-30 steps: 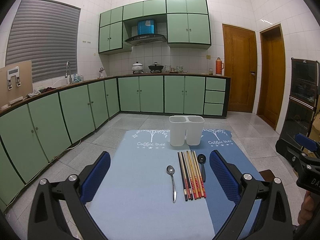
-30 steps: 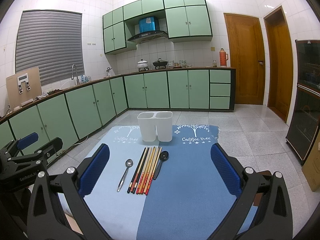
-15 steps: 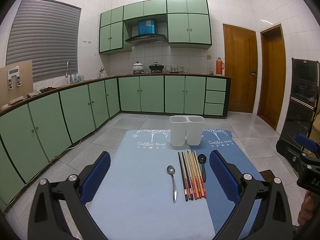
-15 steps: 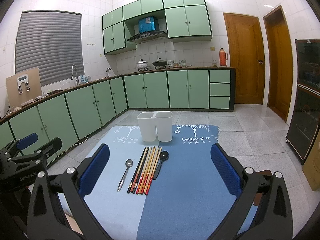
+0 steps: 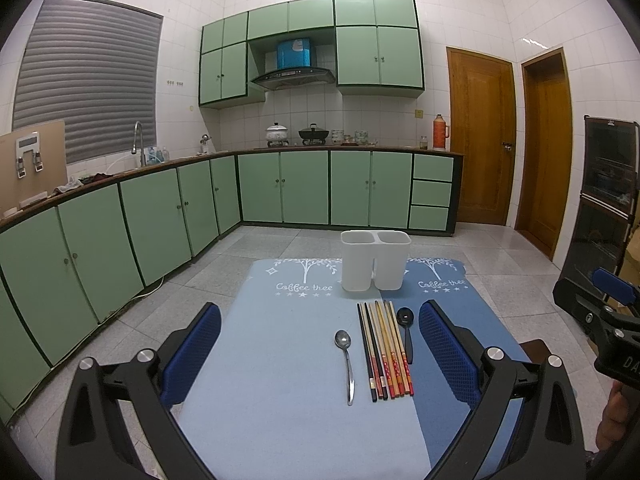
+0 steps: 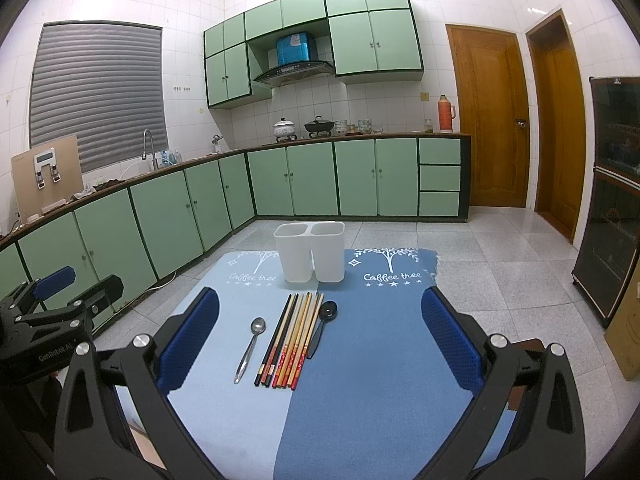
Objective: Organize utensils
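Observation:
A white two-compartment utensil holder [image 5: 375,260] [image 6: 310,251] stands empty at the far end of a blue table mat [image 5: 280,380] [image 6: 380,360]. In front of it lie a metal spoon [image 5: 346,360] [image 6: 251,346], several chopsticks side by side [image 5: 385,350] [image 6: 291,340], and a black spoon [image 5: 406,330] [image 6: 321,326]. My left gripper [image 5: 320,354] is open and empty, held above the mat's near part. My right gripper [image 6: 320,344] is open and empty too, to the right of the left one. Each gripper shows in the other's view [image 5: 608,320] [image 6: 52,320].
The mat covers a table in a kitchen with green cabinets [image 5: 304,188] along the left and back walls. Two wooden doors [image 5: 480,140] are at the back right. A dark glass cabinet [image 6: 612,220] stands at the right. A brown box [image 6: 628,328] sits beside it.

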Tool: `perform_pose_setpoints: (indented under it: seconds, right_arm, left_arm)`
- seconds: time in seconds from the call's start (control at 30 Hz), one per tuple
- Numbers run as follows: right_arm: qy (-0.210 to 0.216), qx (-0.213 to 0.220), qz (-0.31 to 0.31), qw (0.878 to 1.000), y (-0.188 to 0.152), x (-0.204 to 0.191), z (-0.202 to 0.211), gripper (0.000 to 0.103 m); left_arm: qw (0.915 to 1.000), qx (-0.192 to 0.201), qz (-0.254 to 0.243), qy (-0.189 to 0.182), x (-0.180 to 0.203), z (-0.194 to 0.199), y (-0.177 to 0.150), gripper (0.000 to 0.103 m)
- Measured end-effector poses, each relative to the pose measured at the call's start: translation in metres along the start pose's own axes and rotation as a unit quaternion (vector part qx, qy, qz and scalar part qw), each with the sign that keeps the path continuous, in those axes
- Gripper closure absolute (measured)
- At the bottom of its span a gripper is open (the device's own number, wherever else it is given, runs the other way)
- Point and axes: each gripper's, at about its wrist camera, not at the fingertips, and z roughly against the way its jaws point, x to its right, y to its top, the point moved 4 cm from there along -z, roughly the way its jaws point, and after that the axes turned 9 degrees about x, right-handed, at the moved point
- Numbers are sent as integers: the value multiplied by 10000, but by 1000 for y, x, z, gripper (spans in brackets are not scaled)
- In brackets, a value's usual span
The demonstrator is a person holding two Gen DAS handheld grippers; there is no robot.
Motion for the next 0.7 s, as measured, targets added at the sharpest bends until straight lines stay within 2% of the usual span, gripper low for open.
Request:
perform_pose_setpoints:
  seconds: [0.67,0.7]
  right_arm:
    - [-9,-36,-15,10000,-5,2,-4,5]
    - [-14,-41,-14,10000,-6,2,-4,5]
  left_arm:
    - [10000,-23,17,6,-4,-2,-1,6]
    - [10000,-34,22,19,-12,-3,-9,6]
